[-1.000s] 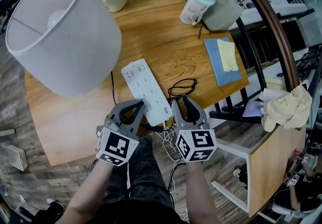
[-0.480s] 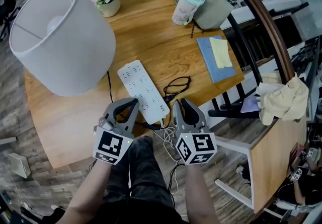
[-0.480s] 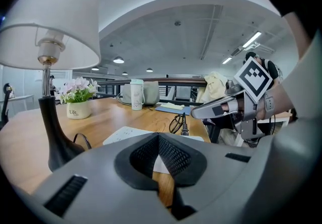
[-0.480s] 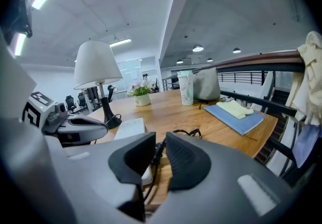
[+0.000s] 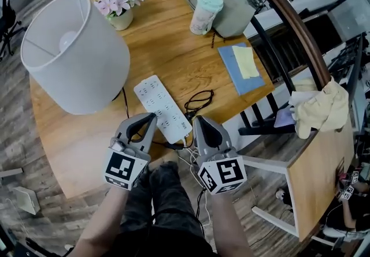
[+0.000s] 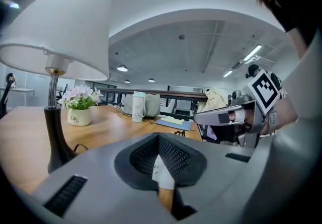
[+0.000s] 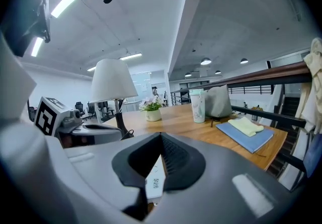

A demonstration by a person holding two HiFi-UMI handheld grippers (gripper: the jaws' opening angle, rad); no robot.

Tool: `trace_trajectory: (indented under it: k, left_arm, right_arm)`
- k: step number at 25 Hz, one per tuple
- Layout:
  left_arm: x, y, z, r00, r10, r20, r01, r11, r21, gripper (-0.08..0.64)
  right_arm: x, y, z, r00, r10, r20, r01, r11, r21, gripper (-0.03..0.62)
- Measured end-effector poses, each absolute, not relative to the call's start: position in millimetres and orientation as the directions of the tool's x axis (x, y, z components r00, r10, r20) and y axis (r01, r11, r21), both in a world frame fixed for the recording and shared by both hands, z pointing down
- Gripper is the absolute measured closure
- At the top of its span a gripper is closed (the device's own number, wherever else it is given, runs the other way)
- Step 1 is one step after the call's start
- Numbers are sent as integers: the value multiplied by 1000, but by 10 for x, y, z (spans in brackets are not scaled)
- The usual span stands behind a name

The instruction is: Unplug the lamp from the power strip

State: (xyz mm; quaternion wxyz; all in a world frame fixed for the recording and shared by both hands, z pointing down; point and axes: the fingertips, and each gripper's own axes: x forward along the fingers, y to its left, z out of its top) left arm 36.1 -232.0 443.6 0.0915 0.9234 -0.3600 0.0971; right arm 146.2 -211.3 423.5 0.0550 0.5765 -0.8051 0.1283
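Power strip (image 5: pixel 159 105) beyond jaws; left gripper (image 5: pixel 151 117), right gripper (image 5: pixel 199 119) clamped empty (right just closed).

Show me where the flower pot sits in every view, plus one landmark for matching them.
Head view: flower pot at upper left, just beyond the lamp.
Left gripper view: flower pot at left of centre, right of the lamp.
Right gripper view: flower pot near centre, right of the lamp.
Shared landmark: the lamp, next to the flower pot throughout.

The white-shaded lamp (image 5: pixel 75 53) stands upright on the wooden table (image 5: pixel 173 48); the white power strip (image 5: pixel 162 108) lies flat and slantwise near its base.
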Motion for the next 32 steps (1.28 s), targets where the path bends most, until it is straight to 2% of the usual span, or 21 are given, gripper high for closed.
trace_trajectory:
  k: [32]
  left_arm:
    - [259,-2139,3402,787,-613,64,-616,-777,129,564]
  right_arm:
    - [1027,-1889,3259,-438,-889,131,-899,436,-40,584]
